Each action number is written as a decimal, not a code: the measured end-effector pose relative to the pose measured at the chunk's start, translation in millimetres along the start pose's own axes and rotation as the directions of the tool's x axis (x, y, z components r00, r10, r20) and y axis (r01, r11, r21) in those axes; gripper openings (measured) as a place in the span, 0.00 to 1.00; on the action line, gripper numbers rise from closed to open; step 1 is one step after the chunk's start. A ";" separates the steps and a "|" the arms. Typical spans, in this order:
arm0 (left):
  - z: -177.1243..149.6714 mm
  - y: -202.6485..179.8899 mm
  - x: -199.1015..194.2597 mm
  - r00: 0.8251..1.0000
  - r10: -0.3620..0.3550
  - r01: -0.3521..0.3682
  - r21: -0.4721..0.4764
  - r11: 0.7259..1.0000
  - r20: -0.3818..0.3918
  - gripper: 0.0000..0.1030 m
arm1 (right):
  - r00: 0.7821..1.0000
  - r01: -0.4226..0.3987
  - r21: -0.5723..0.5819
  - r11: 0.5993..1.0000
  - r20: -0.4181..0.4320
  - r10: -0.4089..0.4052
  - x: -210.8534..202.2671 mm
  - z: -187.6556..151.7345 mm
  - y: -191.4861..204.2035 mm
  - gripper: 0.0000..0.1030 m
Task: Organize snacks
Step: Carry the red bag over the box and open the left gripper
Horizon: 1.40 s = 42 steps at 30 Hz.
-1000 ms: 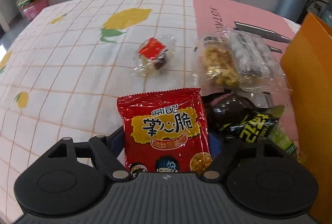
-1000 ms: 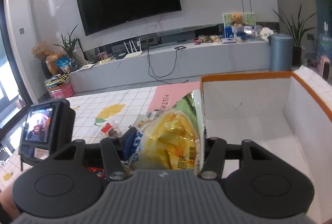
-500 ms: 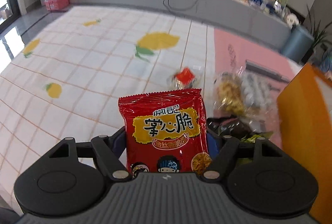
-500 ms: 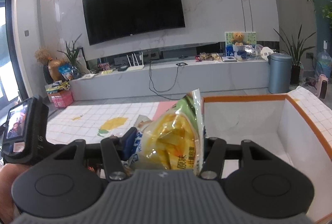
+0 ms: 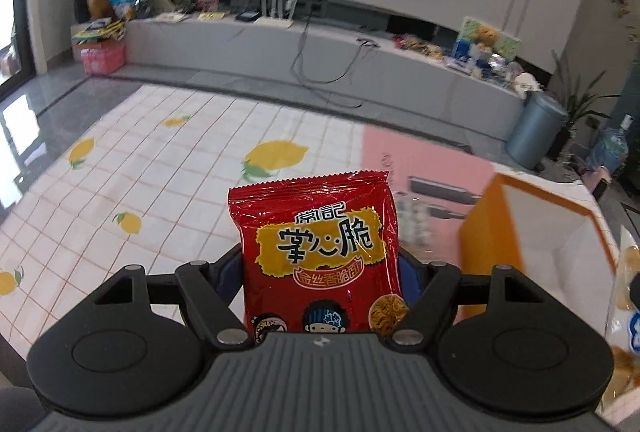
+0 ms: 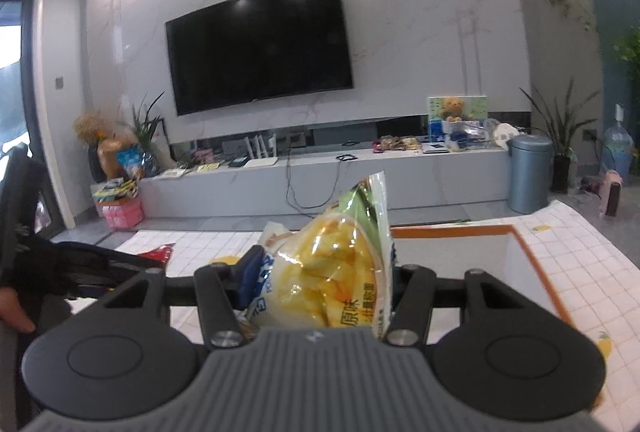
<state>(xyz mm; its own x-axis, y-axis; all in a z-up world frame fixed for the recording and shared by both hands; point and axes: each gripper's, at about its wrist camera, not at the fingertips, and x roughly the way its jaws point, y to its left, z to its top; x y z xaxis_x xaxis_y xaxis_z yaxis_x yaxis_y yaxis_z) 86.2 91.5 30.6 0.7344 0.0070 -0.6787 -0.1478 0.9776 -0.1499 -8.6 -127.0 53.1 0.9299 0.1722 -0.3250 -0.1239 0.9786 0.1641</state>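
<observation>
So the left hand-held gripper (image 5: pixel 320 272) is clamped on a red snack packet (image 5: pixel 318 256) with yellow label art, held upright between the blue pads, well above the surface (image 5: pixel 160 192), which has a white checked cloth with lemon prints and a pink mat toward its far right corner. The right hand-held gripper (image 6: pixel 320 280) is squeezing a clear bag of yellow chips (image 6: pixel 332 272), tilted a bit to the right, its green top edge sticking up. Just beyond and right of it sits an orange-rimmed box (image 6: pixel 532 264) with white inner walls, near the surface's right edge; in the left wrist view the same box (image 5: pixel 480 244) shows its orange outer wall. Behind the red packet there's something in clear wrap (image 5: pixel 414 228), probably more snacks, but it's too blurry to say. Both bags are up in the air, neither inside the box.
</observation>
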 end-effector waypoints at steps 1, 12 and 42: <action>0.2 -5.7 -5.9 1.000 -0.013 0.013 0.008 1.000 0.006 0.83 | 1.000 0.015 0.001 1.000 0.004 -0.015 -6.3 2.0 -7.8 0.52; -12.8 -96.9 -31.1 0.981 -0.193 0.194 0.112 0.975 -0.020 0.83 | 0.985 0.158 0.123 0.980 0.054 -0.165 -54.3 10.9 -117.8 0.52; -89.6 -238.4 69.8 0.982 -0.032 0.110 0.419 0.901 -0.188 0.90 | 0.974 0.225 0.339 0.914 -0.076 -0.212 -31.0 -12.9 -192.8 0.52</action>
<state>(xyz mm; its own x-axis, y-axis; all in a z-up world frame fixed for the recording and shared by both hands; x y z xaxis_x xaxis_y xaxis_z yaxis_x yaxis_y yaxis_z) 113.3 -159.9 -45.5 0.6013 -0.0640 -0.7964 0.2248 0.9701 0.0917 -18.0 -319.5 19.6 0.9061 -0.0312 -0.4219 0.2135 0.8947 0.3923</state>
